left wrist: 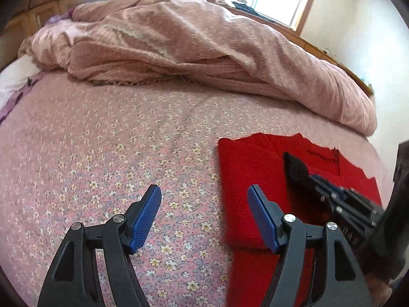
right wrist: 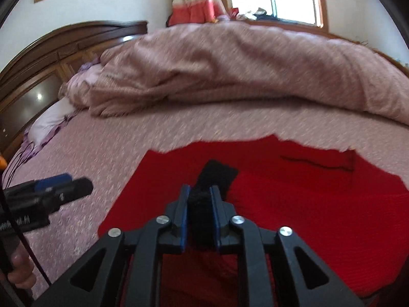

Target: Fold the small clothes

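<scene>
Right wrist view: right tool (right wrist: 200, 199) pinching black cloth (right wrist: 217, 175), soft, light; left tool (left wrist: 204, 217) spread, empty; grip hems.

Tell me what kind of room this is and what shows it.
A bedroom, most likely: a bed with a flowered pink sheet, a rumpled pink quilt piled along its far side, and a dark wooden headboard with a pillow below it.

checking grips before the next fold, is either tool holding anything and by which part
The right tool has a small black cloth item between its pads by its near end, above the red garment. The left tool is open and holds nothing.
</scene>
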Demonstrator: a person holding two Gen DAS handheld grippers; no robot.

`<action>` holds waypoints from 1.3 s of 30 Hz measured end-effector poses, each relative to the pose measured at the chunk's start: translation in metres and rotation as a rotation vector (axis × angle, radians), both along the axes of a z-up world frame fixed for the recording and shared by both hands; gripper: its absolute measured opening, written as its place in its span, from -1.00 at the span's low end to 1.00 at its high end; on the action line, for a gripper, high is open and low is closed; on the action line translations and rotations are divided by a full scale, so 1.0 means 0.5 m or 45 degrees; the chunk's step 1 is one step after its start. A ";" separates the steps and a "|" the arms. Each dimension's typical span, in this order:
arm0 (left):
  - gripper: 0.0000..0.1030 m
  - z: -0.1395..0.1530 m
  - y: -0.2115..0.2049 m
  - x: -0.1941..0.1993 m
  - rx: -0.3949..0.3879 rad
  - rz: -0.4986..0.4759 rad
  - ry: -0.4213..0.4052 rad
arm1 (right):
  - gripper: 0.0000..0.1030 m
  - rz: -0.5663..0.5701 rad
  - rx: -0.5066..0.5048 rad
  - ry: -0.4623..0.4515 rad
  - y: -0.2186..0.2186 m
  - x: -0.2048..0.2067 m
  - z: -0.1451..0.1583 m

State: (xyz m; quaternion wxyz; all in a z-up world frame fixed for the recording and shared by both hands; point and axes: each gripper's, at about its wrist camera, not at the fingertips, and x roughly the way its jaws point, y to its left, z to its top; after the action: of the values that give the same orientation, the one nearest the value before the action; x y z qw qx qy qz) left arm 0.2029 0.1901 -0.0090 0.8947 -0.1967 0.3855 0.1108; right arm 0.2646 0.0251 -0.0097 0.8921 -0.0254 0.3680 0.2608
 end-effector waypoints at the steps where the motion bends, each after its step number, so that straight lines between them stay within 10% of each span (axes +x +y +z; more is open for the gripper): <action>1: 0.26 0.000 0.007 0.001 -0.014 0.009 0.001 | -0.46 0.003 0.012 0.014 -0.002 -0.001 0.000; 15: 0.26 0.024 -0.031 -0.005 0.024 -0.052 -0.063 | -0.37 -0.013 0.019 -0.011 -0.178 -0.067 0.083; 21: 0.26 0.053 -0.086 0.007 -0.189 -0.252 -0.196 | -0.25 -0.211 -0.180 -0.083 -0.412 -0.118 0.059; 27: 0.13 -0.006 -0.151 0.087 -0.345 -0.344 -0.078 | -0.25 -0.432 0.027 0.093 -0.577 -0.063 0.038; 30: 0.07 -0.046 -0.177 0.112 -0.369 -0.355 -0.017 | -0.25 -0.459 -0.083 0.055 -0.582 -0.048 0.032; 35: -0.70 -0.061 -0.172 0.110 -0.377 -0.290 -0.008 | -0.25 -0.423 -0.154 0.024 -0.567 -0.054 0.023; 39: -0.86 -0.049 -0.140 0.084 -0.472 -0.264 -0.062 | -0.27 -0.405 -0.153 0.006 -0.569 -0.067 0.017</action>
State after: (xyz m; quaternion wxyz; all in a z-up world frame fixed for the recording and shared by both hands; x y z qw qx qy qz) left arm 0.2451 0.1201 -0.0336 0.8589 -0.3198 0.3956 -0.0593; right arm 0.2312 -0.2596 -0.0012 0.9182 -0.0195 0.3844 0.0938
